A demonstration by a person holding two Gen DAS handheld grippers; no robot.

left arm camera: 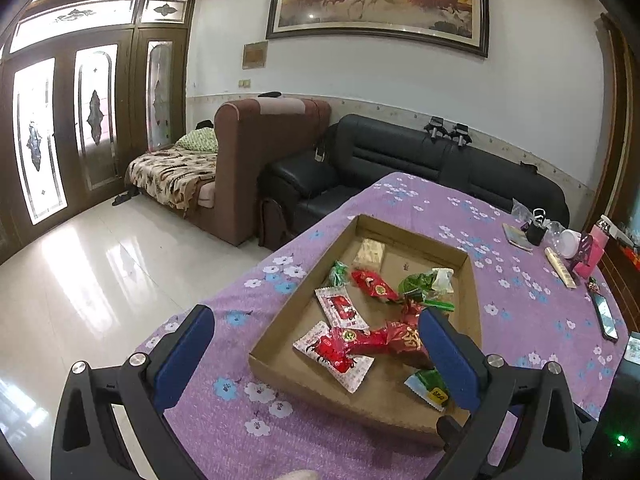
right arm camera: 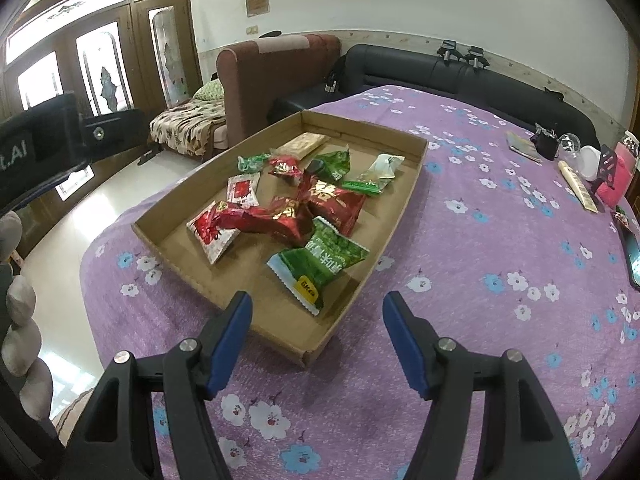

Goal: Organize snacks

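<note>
The left gripper [left arm camera: 316,344] hangs with its jaws spread wide and nothing between them, poised over the near-left part of the cardboard tray [right arm camera: 404,184], which rests on the purple floral surface [right arm camera: 480,272]. The snacks lie loose inside the tray: at the left a white-and-red packet [right arm camera: 211,234], toward the middle a cluster of red foil packets [right arm camera: 320,204] lying partly on one another, at the near right a green packet [right arm camera: 320,260] with a yellow label, and at the far end a tan bar [right arm camera: 302,144] and more green wrappers. The right gripper [right arm camera: 318,340] is likewise wide apart and empty, above the near right corner of the tray. Risk assessment: the red foil packets overlap, so a closing gripper may catch two at once or drag a neighbour along. Foil wrappers are probably slippery and may slide out of a shallow pinch. The tray is light cardboard; a finger striking its low wall could shove it across the cloth. With both grippers converging on the same tray, collision between them is possible.
</note>
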